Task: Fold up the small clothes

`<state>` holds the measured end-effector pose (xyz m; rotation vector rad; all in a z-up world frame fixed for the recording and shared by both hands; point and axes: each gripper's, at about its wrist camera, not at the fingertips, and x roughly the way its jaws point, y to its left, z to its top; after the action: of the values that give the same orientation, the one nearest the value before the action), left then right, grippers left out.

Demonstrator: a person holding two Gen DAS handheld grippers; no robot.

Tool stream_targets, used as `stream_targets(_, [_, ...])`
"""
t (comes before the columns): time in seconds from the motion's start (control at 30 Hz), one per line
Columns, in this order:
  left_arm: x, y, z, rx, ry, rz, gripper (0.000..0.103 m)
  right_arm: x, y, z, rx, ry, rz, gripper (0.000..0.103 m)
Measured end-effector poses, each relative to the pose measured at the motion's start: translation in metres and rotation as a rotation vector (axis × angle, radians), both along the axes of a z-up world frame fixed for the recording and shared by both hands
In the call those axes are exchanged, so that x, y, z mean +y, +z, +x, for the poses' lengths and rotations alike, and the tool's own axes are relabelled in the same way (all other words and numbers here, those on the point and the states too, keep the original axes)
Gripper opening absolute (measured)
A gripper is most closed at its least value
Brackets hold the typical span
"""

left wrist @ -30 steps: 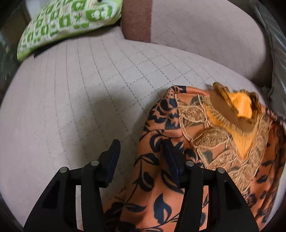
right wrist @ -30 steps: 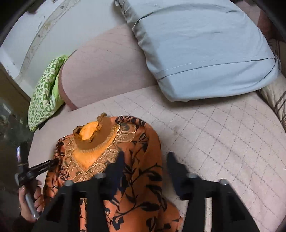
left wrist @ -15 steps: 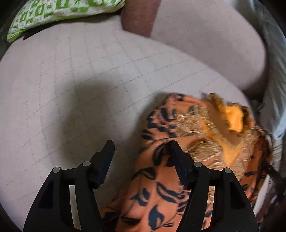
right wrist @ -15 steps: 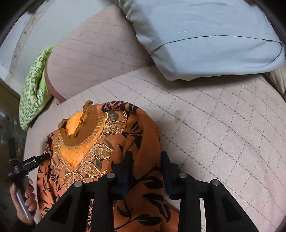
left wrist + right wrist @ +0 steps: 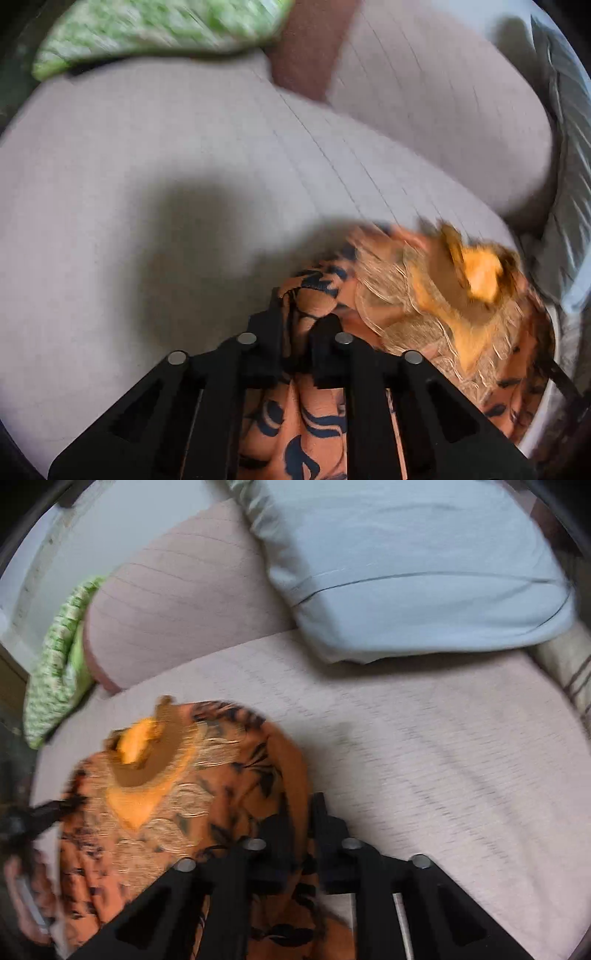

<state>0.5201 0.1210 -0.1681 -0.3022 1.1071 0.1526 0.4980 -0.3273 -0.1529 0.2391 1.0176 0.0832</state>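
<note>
Both grippers are now closed where, a second ago, they were spread wide over the cloth. The left gripper (image 5: 295, 325) is clamped on a bunched ridge of the garment (image 5: 424, 314) at its edge, the fabric seen pinched between narrow fingers. The right gripper (image 5: 304, 823) is likewise shut on the opposite edge, an orange fold caught between its fingers. The garment is laid on the sofa seat (image 5: 424, 738), collar toward the backrest, below the grey pillow (image 5: 406, 572) and well apart from the green cushion (image 5: 155, 33). Both views are smeared by motion. It is judged that grasping is done and a lift or fold of both sides can be started.
</note>
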Motion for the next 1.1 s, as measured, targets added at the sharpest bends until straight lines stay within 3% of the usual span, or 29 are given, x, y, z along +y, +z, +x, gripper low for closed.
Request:
stream_targets(0.1, [0.033,0.023,-0.004,-0.055,0.023,-0.05,0.009,-0.014,0.018,-0.002,-0.046,-0.048,-0.056,0.004])
stream_targets(0.2, [0.052,0.026,0.004,-0.064,0.078,-0.025,0.008,-0.036,0.025,0.005,-0.061,-0.104,-0.023,0.003])
stream_targets(0.23, [0.057,0.021,0.008,-0.052,0.083,-0.029,0.009,-0.041,0.02,0.011,-0.049,-0.113,0.002,0.003])
stream_targets(0.33, [0.048,-0.014,0.019,0.082,0.032,-0.019,0.011,-0.04,-0.019,0.032,0.071,-0.075,0.027,0.004])
stream_targets(0.4, [0.04,-0.01,0.009,0.073,-0.015,0.006,0.012,-0.036,-0.032,0.028,0.1,-0.056,0.033,0.004])
stream_targets(0.5, [0.036,0.026,-0.04,-0.056,-0.088,-0.026,0.016,-0.03,0.005,-0.021,-0.044,-0.048,0.056,0.015])
stream_targets(0.53, [0.035,0.04,-0.063,-0.101,-0.106,-0.031,0.02,-0.027,0.023,-0.049,-0.114,-0.047,0.075,0.029])
stream_targets(0.57, [0.034,0.051,-0.087,-0.129,-0.113,-0.021,0.039,-0.023,0.037,-0.074,-0.169,-0.042,0.09,0.042])
stream_targets(0.6, [0.033,0.059,-0.108,-0.14,-0.113,-0.003,0.065,-0.018,0.049,-0.103,-0.225,-0.03,0.12,0.047])
stream_targets(0.67, [0.021,0.071,-0.169,-0.189,-0.116,0.041,0.077,-0.005,0.057,-0.15,-0.271,0.011,0.208,0.052])
stream_targets(0.7, [0.017,0.072,-0.195,-0.194,-0.12,0.056,0.077,0.007,0.056,-0.176,-0.274,0.052,0.275,0.052])
stream_targets(0.87, [0.003,0.041,-0.306,-0.098,-0.125,0.059,0.077,0.084,0.017,-0.266,-0.168,0.199,0.435,0.052])
stream_targets(0.93, [0.009,0.031,-0.342,-0.081,-0.102,0.011,0.077,0.126,0.001,-0.294,-0.105,0.296,0.447,0.052])
stream_targets(1.0, [0.018,0.026,-0.365,-0.075,-0.049,-0.032,0.077,0.153,-0.016,-0.315,-0.045,0.311,0.429,0.052])
stream_targets(1.1, [0.038,0.019,-0.382,-0.077,0.024,-0.159,0.077,0.176,-0.049,-0.327,0.061,0.314,0.406,0.045])
